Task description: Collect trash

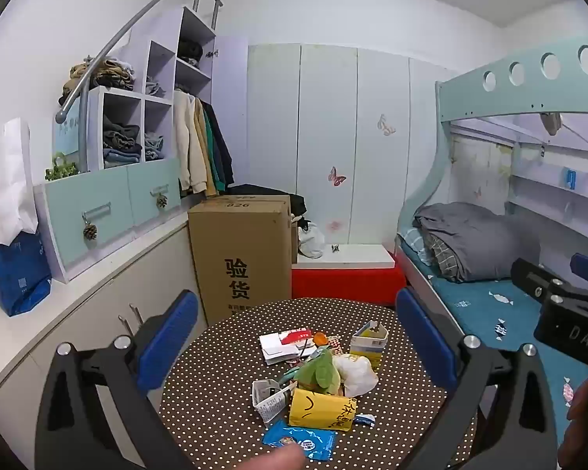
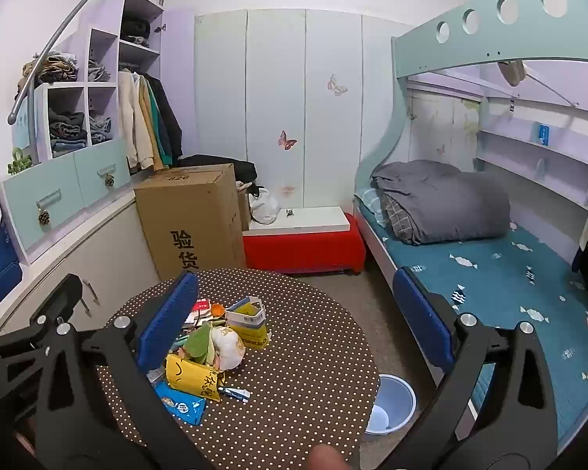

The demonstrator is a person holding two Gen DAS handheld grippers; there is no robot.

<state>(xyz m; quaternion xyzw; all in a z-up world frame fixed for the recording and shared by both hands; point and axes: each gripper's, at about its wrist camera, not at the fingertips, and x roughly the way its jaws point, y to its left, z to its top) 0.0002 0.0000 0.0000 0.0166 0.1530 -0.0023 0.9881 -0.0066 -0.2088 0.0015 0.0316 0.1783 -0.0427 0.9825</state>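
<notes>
Trash (image 1: 317,384) is seen heaped in a loose pile on a round table (image 1: 223,399) covered in a brown cloth with white dots; the pile sits near the middle of the table, toward its left half in the right wrist view. At the front of the pile a yellow paper bag (image 1: 319,411) with black marks is laid on its side, and a flat blue packet (image 1: 300,440) lies just in front of it, nearest the table's near edge. A crumpled white wad (image 1: 356,372) and a green wrapper (image 1: 321,370) are bunched together behind the yellow bag. A torn yellow-and-white carton (image 1: 368,342) stands open-topped at the far right of the pile, and white papers with a red card (image 1: 284,342) are spread at the far left. A small white-and-blue tube (image 2: 235,393) lies apart, just right of the yellow bag.

Left gripper (image 1: 294,352) is held over the table with its blue pads spread wide, the pile between and beyond them, nothing gripped. Right gripper (image 2: 294,321) is likewise spread wide and holds nothing. A pale blue bin (image 2: 392,403) is noted on the floor just off the table's right edge
</notes>
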